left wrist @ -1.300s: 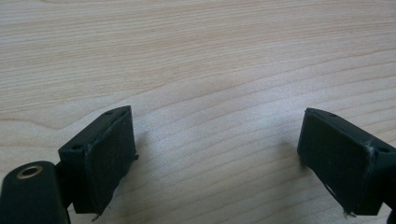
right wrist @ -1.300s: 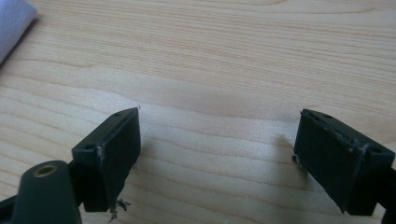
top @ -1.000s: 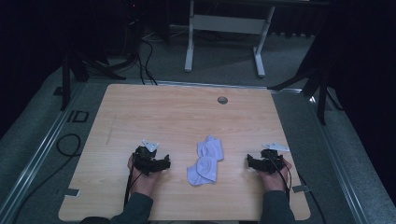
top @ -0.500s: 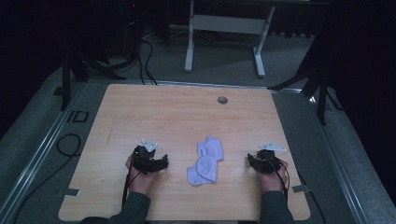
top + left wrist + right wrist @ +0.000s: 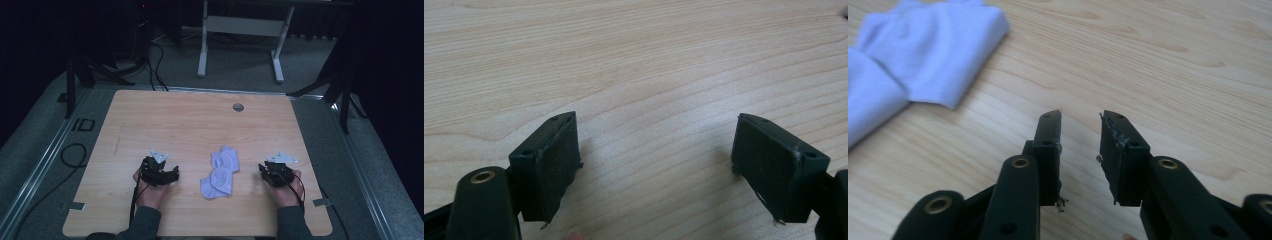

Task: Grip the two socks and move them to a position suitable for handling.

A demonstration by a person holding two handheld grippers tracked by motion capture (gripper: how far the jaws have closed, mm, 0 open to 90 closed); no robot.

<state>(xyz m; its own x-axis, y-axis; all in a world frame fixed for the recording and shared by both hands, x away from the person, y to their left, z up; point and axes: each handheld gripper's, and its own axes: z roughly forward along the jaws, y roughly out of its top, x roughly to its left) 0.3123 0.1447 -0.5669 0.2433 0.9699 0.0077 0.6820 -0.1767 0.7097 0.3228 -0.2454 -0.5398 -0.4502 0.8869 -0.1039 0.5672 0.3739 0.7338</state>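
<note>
Your left gripper (image 5: 172, 176) is resting near the front edge of the light wooden surface (image 5: 190, 120), its fingers (image 5: 549, 160) spreading wide over bare wood. Your right gripper (image 5: 262, 170) is sitting toward the front right corner, its fingers (image 5: 1048, 145) standing slightly apart and pinching nothing. The crumpled pale lavender cloth (image 5: 220, 172) is lying between them, near the front edge, touching neither gripper. Open wood is stretching to the far edge, apart from a small grey round cap (image 5: 238, 107) there. In the right gripper view the cloth (image 5: 923, 50) is running off the left edge.
</note>
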